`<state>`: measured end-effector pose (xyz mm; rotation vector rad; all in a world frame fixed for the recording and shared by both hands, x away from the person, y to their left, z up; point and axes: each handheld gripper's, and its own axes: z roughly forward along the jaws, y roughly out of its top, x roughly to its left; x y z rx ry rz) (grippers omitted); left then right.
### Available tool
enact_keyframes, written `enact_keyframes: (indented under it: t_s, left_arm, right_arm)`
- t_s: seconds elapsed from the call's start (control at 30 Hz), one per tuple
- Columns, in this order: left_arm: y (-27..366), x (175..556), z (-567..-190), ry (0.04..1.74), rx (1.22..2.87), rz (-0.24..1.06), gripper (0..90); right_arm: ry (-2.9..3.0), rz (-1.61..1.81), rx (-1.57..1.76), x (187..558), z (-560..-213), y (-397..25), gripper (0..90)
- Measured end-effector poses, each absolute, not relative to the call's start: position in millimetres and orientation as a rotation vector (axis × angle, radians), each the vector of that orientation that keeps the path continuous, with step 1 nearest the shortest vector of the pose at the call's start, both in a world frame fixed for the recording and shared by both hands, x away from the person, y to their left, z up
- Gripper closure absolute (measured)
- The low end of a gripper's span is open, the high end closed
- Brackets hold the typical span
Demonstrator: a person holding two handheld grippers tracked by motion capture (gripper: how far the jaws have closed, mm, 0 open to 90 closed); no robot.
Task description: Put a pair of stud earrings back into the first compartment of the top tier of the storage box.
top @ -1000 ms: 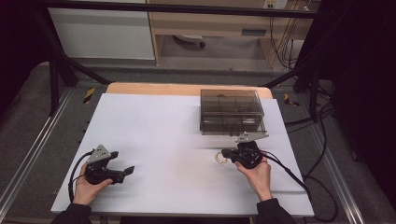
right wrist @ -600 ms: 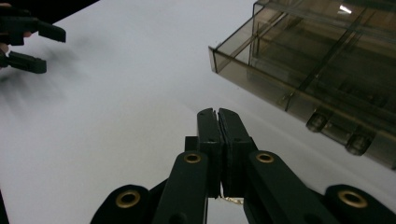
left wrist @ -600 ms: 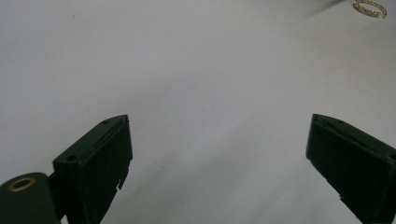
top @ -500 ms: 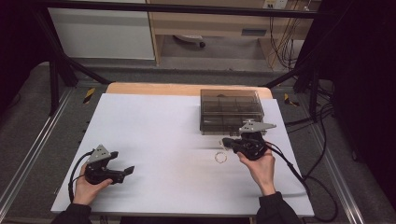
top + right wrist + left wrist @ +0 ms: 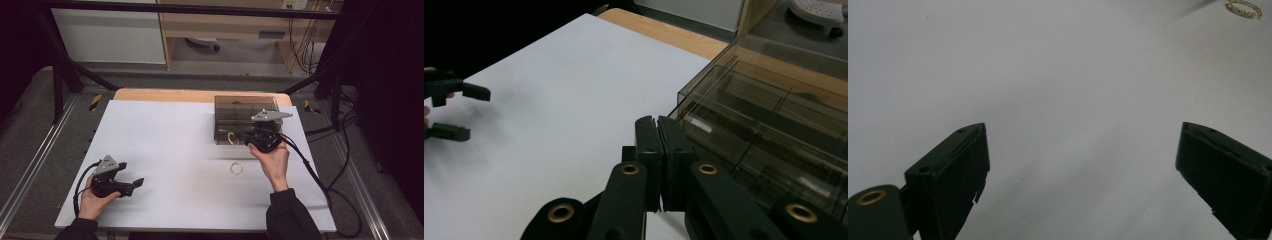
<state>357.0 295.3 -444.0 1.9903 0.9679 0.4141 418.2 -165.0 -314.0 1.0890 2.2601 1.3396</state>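
A small gold ring (image 5: 236, 168) lies flat on the white table sheet (image 5: 165, 135), right of centre; it also sits far off as the ring (image 5: 1244, 7) in the left gripper view. A smoky clear plastic box (image 5: 245, 112) with compartments stands at the back right. My right gripper (image 5: 246, 136) hovers at the box's front wall, above the ring and apart from it. Its jaws are pressed together with nothing visible between them (image 5: 657, 120). A second ring shape (image 5: 232, 138) shows at the box front; whether it is inside I cannot tell. My left gripper (image 5: 138, 182) rests open at the front left (image 5: 1083, 150).
The box (image 5: 774, 125) has several thin dividers and a closed clear lid. A bare wooden strip (image 5: 165, 95) runs along the table's far edge. Black frame posts and cables stand beyond the table at the right. A cable (image 5: 310, 170) trails from the right gripper.
My right gripper has drawn away from the gold ring and travelled back toward the box, leaving the ring on the sheet. The left gripper has stayed put.
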Motion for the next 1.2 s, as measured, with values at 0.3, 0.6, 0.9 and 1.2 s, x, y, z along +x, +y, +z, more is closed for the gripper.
enact_keyframes:
  t_s: [0.3,0.6,0.9,1.2]
  left_arm:
    - [296,357,-444,0.968,1.986,0.415,6.6]
    - [296,357,-444,0.968,1.987,0.414,6.6]
    - [295,357,-444,0.968,1.988,0.414,6.7]
    - [296,357,-444,0.969,1.987,0.414,6.6]
  right_arm:
    - [2.244,1.258,1.121,451,-322,-149,89.1]
    - [2.223,1.133,1.158,470,-341,-147,89.1]
    - [2.278,1.089,1.143,470,-362,-135,88.9]
    - [2.302,1.146,1.159,471,-375,-126,85.9]
